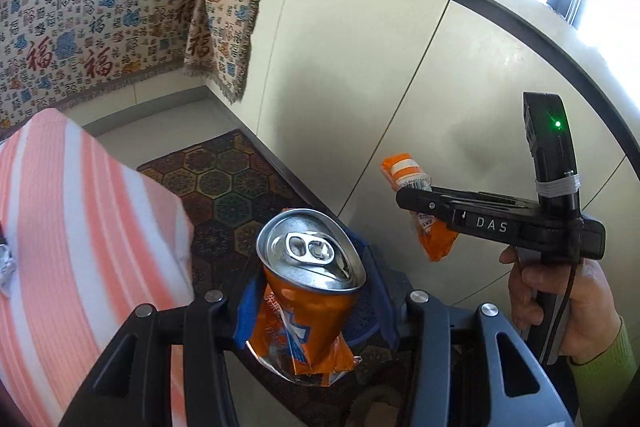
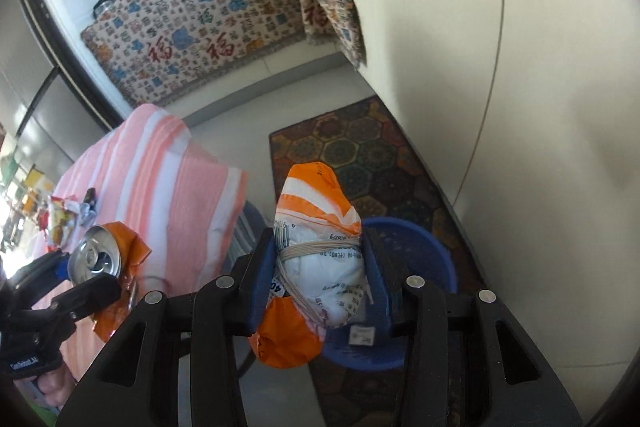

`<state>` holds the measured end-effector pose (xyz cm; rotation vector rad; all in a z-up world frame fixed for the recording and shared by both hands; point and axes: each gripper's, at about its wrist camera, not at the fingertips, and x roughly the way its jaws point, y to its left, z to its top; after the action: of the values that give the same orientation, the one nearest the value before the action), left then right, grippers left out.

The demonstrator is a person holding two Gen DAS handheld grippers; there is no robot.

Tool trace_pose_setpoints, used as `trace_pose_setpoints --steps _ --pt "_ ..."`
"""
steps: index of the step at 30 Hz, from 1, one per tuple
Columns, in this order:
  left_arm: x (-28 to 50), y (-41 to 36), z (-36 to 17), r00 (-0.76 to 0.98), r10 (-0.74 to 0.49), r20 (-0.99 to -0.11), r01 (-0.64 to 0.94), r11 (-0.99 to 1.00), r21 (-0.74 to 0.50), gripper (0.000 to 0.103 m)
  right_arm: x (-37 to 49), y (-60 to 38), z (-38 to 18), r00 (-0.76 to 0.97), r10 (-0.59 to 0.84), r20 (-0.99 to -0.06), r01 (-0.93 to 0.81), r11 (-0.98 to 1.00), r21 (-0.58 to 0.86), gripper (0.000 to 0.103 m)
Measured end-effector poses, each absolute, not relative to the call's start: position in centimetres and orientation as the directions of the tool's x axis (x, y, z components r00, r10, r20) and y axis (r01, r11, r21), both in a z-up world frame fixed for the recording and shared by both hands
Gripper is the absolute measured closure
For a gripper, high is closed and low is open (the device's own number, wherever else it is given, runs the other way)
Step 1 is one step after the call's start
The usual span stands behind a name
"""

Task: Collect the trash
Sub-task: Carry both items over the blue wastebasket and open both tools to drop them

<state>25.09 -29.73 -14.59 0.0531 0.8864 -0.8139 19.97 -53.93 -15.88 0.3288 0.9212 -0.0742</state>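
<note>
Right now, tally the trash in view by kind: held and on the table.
Crushed can, in the left gripper: 1
Orange-white packet, in the right gripper: 1
Snack wrapper on the table: 1
Small crumpled scrap, kind unclear: 1
Total: 4

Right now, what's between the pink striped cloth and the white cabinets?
The patterned rug on the floor, with a blue bin on it; the right wrist view shows this best.

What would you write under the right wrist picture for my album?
Right gripper squeezes a tied orange-and-white packet above a blue bin.
</note>
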Motion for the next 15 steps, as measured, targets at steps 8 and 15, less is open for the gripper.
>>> trace_pose_setpoints --steps 8,15 --pt "26.5 -35.5 -18.0 0.303 -0.596 -0.743 0.663 0.692 -0.285 0.055 19.1 -57.5 -18.5 0.603 0.092 -0.793 0.272 0.91 0.313 0.059" --pt "26.9 -38.9 -20.0 0.28 -0.591 -0.756 0.693 0.67 -0.267 0.054 19.2 -59.1 -19.2 0.603 0.095 -0.792 0.317 0.883 0.347 0.054"
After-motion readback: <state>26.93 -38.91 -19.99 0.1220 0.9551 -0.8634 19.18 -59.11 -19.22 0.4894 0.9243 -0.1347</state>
